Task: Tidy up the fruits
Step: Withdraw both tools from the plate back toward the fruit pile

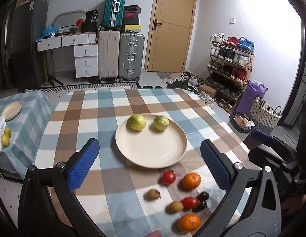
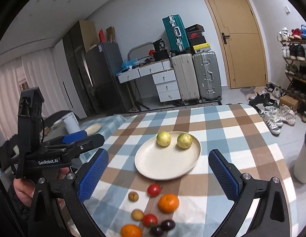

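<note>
Checked cloth in blue, brown and white covers the table under both grippers. Nearest the cameras, the left gripper hangs above the cloth tilted downward, its blue pads spread wide with nothing between them — the right gripper does likewise, jaws fully apart and empty. In the right wrist view the left gripper shows from the side at the left edge, gripped by a hand from below.

Just beneath and slightly ahead of the open pads lies a loose cluster of fruit on the cloth: two oranges, two red tomatoes, two small brown fruits and a pair of dark plums. None of them touches either gripper.

Beyond the cluster sits a cream plate, framed between the pads in both views. Two yellow-green fruits rest side by side on its far part, slightly apart from each other.

Farther off — against the back wall — stand suitcases, a white drawer unit and a wooden door.
</note>
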Available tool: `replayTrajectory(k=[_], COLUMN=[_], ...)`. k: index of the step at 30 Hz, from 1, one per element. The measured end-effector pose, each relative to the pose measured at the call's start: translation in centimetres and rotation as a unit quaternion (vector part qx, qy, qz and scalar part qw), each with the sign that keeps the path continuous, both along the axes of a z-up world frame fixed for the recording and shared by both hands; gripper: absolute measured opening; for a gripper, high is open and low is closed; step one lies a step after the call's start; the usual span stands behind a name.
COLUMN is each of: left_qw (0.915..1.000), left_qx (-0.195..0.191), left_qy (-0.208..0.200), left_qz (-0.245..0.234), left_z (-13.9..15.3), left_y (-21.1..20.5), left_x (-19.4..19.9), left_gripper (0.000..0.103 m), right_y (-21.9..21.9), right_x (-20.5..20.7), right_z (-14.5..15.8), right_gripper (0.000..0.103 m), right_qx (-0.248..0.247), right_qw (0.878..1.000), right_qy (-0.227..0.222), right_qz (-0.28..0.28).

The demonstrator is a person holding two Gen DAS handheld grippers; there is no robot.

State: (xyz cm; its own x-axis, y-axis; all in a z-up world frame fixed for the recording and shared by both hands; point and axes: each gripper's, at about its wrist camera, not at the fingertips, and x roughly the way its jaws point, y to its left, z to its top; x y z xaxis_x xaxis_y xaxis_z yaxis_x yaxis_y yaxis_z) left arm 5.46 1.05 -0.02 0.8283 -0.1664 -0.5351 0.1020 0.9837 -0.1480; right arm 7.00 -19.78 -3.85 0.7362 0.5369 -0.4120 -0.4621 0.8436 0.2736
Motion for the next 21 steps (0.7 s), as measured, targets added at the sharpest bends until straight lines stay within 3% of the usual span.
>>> replayTrajectory(k=[12,21], left_qw=[0.9988,0.9965], left_qx=[-0.022,-0.028], left_qy=[0.044,0.079], left_qz=[-0.002,-0.003], left_z=[-4.8,-9.3], left_y=[-0.1,1.3], left_x=[-4.3,-4.9], left_gripper=[0.102,0.102], right_y=[0.5,1.9], right_x=[-4.9,-6.6], right_z=[-3.7,-8.5], right_gripper=[0.103,0.103], right_qx=[-0.027,-0.027], right_qw=[0.999,0.993], right_qy=[0.039,0.107], right_qz=[0.026,0.051])
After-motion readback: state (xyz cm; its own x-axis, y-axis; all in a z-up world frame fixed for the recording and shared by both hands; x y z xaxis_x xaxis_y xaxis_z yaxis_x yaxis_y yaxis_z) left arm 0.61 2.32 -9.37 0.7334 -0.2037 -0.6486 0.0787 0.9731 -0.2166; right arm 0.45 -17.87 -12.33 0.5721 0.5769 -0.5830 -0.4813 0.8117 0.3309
